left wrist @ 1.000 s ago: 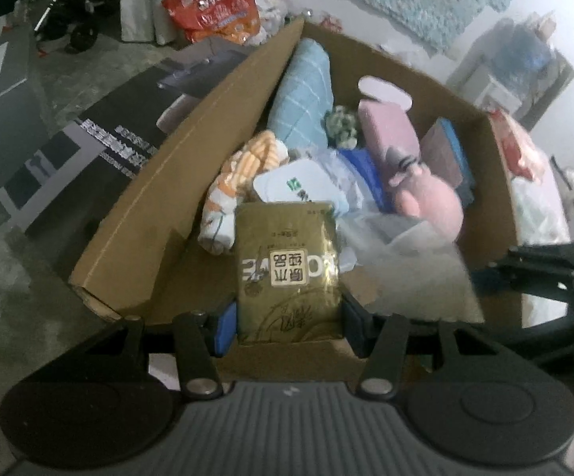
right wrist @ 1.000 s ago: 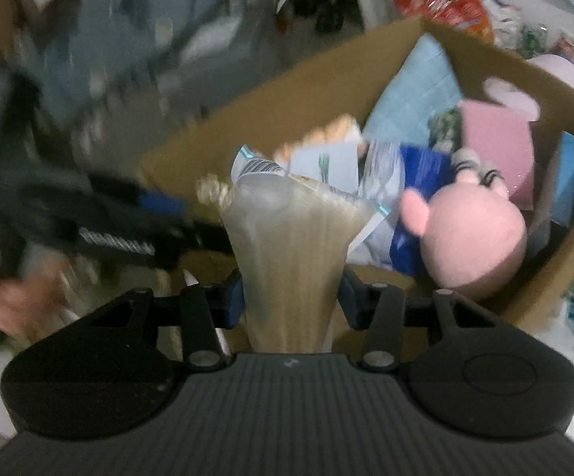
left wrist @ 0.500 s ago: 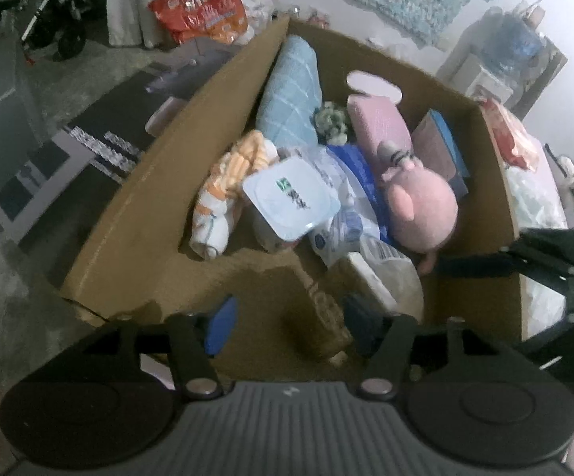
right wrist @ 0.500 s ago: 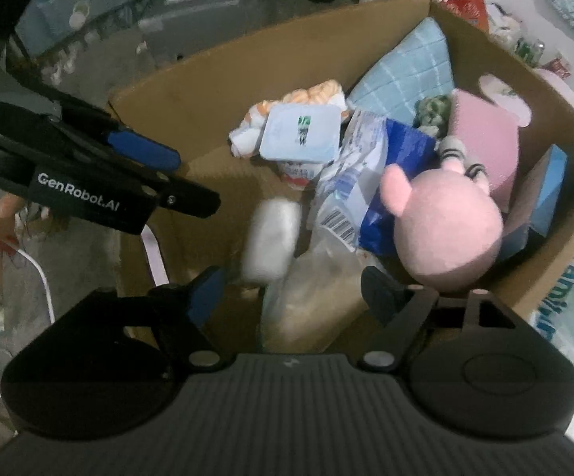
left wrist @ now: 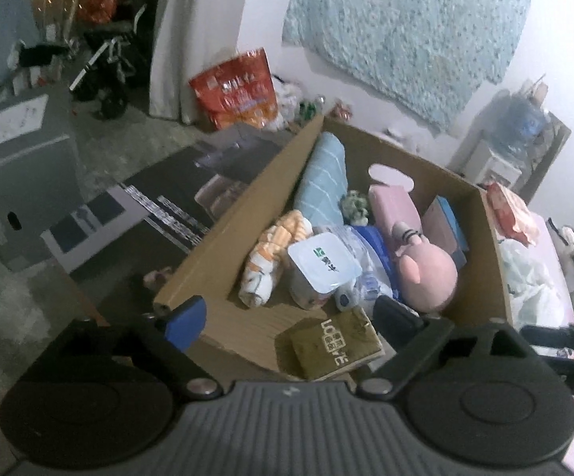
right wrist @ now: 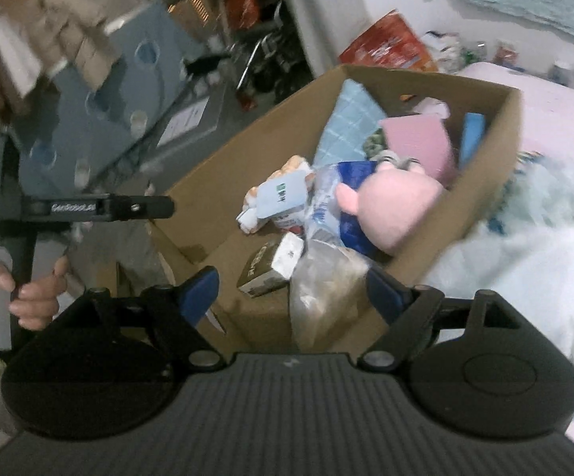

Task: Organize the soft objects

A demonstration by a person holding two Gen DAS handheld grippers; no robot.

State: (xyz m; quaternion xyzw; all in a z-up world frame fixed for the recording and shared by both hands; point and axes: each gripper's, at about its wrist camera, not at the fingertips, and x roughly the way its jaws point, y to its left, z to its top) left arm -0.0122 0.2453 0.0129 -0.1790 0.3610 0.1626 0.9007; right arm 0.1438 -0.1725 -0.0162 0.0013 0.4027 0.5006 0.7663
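An open cardboard box [left wrist: 247,214] [right wrist: 247,150] holds a pink plush [left wrist: 430,273] [right wrist: 394,206], a rolled blue towel [left wrist: 322,178], an orange striped cloth [left wrist: 275,254] and a white-lidded tub [left wrist: 322,265]. A gold packet [left wrist: 332,347] [right wrist: 261,269] lies at the box's near end. My left gripper [left wrist: 291,321] hovers above it, jaws opening, pads touching nothing. A clear bag [right wrist: 322,285] rests against the near wall. My right gripper [right wrist: 291,291] is over it, jaws opening and clear of it.
A red bag [left wrist: 235,87] leans on the far wall, with a grey carton [left wrist: 21,150] at the left. White plastic bags [right wrist: 525,246] lie on a pink surface right of the box. A hand [right wrist: 29,293] holds the left gripper's handle.
The left gripper let go of the gold packet and the right one let go of the clear bag; both now lie in the box. Both grippers widened, drew back and tilted up.
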